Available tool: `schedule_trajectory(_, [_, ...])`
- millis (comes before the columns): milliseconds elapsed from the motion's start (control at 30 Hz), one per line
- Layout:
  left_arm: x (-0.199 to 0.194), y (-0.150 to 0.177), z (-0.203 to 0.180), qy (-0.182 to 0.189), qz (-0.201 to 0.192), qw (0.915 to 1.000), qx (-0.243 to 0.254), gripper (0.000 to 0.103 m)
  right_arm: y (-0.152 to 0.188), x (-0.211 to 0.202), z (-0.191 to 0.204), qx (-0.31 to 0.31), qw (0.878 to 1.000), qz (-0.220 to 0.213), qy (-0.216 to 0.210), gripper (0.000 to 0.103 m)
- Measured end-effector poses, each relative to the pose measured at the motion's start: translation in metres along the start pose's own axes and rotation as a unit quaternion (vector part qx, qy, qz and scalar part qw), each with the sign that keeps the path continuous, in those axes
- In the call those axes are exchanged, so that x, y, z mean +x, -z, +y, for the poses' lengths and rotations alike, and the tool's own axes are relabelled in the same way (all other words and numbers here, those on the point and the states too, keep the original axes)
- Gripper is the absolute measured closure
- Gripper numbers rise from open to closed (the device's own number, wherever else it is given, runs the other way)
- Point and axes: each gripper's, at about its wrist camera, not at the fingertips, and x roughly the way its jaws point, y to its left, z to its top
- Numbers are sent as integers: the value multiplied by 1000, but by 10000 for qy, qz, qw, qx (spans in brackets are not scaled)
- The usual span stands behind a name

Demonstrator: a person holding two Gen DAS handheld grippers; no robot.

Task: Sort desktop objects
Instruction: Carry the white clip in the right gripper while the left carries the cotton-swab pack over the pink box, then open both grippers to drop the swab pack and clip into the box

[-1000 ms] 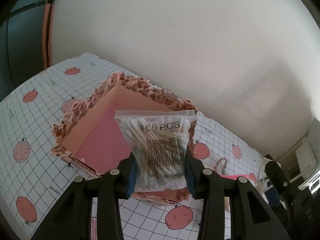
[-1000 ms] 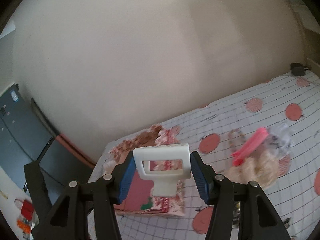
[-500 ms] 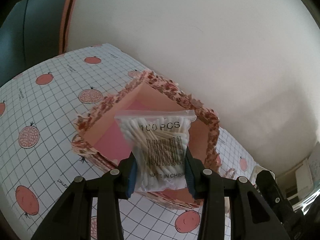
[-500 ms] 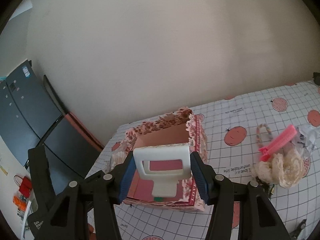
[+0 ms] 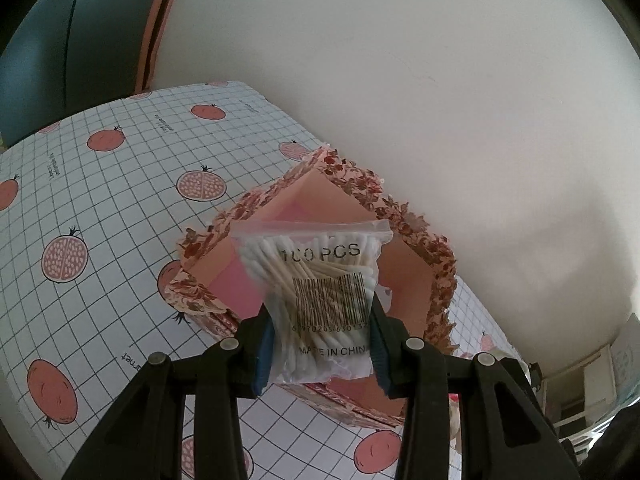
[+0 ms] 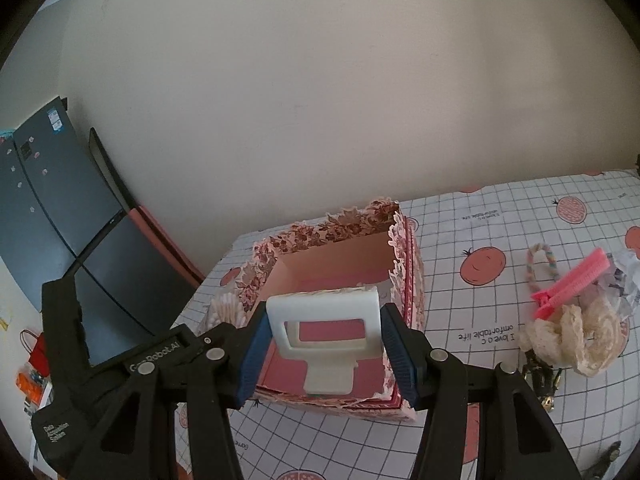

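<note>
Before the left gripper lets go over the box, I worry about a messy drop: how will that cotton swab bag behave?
The cotton swab bag looks soft and light; the left gripper creases its film. It will probably flop flat into the floral box, not roll.

Left claw [image 5: 322, 344]: two black fingers with blue pads [image 5: 264, 354], closed inward and clamped on either side of a held bag [image 5: 320, 300], which is gripped by its lower half and raised above the tabletop. Right claw [image 6: 324, 350]: black fingers with blue ribbed pads [image 6: 400, 354], closed against both sides of a held white object [image 6: 324, 332], which is carried aloft. Both claws are angled downward.
</note>
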Motion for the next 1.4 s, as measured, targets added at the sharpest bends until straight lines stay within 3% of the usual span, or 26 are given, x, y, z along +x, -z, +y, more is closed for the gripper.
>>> schedule_trajectory(1167, [7, 3, 2, -77, 142, 9997, 171, 60, 5, 28, -1, -48, 9992, 346, 208, 44])
schedule_trajectory(1300, [7, 3, 2, -132, 143, 9996, 185, 48, 5, 29, -1, -32, 9990, 340, 278, 36])
schedule_trajectory(1400, [6, 4, 1, -98, 138, 9997, 193, 44, 6, 28, -2, 10, 9989, 360, 291, 36])
